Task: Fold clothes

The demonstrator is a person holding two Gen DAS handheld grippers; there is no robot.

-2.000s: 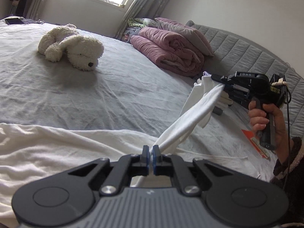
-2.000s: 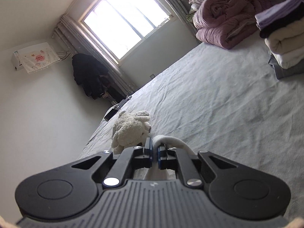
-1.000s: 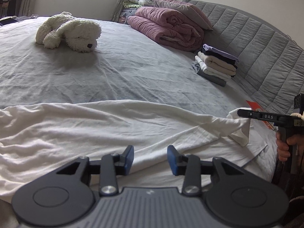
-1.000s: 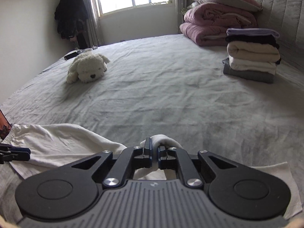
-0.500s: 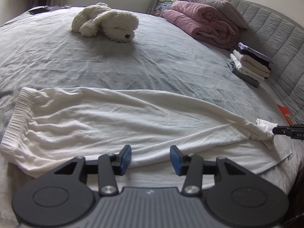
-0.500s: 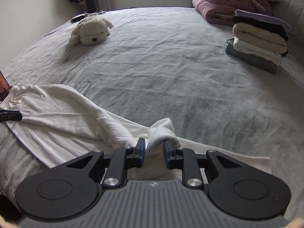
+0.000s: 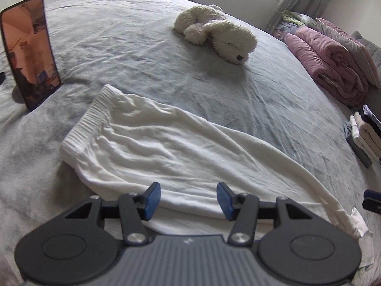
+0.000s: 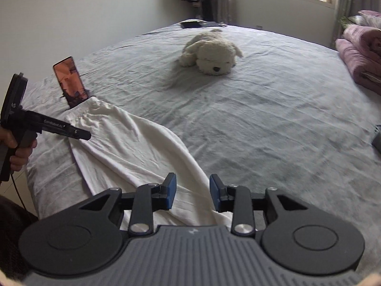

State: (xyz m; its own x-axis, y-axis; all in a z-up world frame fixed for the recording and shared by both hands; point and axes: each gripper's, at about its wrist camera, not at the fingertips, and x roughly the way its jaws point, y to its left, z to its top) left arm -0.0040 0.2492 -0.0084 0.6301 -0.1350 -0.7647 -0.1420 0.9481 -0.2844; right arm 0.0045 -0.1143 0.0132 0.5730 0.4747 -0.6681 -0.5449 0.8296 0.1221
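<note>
White soft cotton trousers (image 7: 171,147) are spread on grey bedsheet (image 7: 142,54); left gripper (image 7: 188,199) and right gripper (image 8: 193,194) are held low above them, both spread wide, nothing pinched

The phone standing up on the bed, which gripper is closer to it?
Left. The left gripper hovers by the pants' waistband, right beside the phone. The right gripper is farther away, over the pants' leg end.
</note>
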